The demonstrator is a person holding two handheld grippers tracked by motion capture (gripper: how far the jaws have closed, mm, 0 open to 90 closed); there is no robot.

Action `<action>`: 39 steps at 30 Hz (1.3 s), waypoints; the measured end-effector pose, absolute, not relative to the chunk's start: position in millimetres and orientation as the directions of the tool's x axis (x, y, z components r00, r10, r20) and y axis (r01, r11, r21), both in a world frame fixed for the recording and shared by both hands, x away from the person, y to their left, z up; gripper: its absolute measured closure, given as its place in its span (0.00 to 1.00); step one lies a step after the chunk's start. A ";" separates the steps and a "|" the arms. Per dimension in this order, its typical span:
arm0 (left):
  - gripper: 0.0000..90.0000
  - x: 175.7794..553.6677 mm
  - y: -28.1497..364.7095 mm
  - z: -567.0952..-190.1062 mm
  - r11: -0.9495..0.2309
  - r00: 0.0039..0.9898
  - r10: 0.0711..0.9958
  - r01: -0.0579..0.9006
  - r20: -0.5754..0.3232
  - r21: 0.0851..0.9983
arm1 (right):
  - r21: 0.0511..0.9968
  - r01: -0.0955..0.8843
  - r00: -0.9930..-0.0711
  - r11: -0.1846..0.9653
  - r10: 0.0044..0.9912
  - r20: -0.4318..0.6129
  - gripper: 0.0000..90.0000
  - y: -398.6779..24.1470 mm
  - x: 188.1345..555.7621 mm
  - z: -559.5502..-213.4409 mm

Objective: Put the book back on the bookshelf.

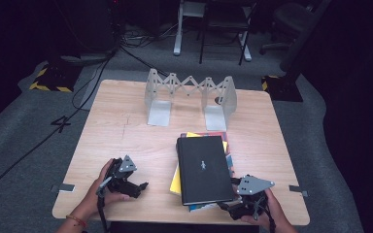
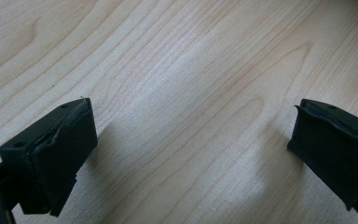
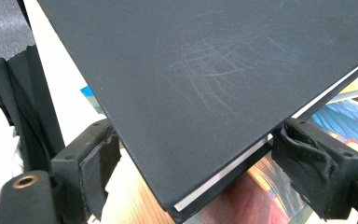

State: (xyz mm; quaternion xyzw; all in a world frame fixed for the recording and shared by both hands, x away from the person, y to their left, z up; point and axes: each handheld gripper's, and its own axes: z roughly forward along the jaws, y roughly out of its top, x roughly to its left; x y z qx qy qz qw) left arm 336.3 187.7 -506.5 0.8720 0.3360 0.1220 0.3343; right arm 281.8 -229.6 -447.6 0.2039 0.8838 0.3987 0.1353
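A black hardcover book (image 1: 204,167) lies on top of a small stack that includes a yellow book (image 1: 176,182) and a colourful one (image 1: 229,162), at the table's near right. My right gripper (image 1: 226,206) is at the stack's near right corner. In the right gripper view its jaws (image 3: 196,163) stand wide on either side of the black book's (image 3: 205,70) corner, and the pads (image 3: 307,161) do not press on it. My left gripper (image 1: 138,187) rests low over bare wood at the near left, open with nothing between its pads (image 2: 60,149).
A grey expandable book rack (image 1: 189,94) with two upright ends stands at the far middle of the wooden table (image 1: 126,126). The right gripper rides close to the table's near edge (image 1: 175,218). Chairs, cables and stands sit on the dark floor beyond.
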 end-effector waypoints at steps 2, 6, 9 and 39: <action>0.00 336.3 187.5 -506.5 -0.549 0.743 0.669 0.506 -0.014 0.665 | 0.759 0.255 -0.880 0.599 0.469 -0.075 0.18 -228.3 283.3 -447.4; 0.00 336.5 187.4 -506.4 -0.550 0.743 0.669 0.507 -0.014 0.664 | 0.753 0.262 -0.880 0.603 0.471 -0.071 0.18 -224.1 285.9 -445.8; 0.00 336.6 187.2 -506.4 -0.549 0.743 0.669 0.508 -0.015 0.663 | 0.754 0.263 -0.884 0.603 0.463 -0.062 0.17 -224.1 288.1 -444.9; 0.00 337.3 187.0 -506.2 -0.551 0.744 0.668 0.508 -0.015 0.662 | 0.794 0.234 -0.897 0.561 0.440 -0.047 0.32 -244.6 284.4 -435.3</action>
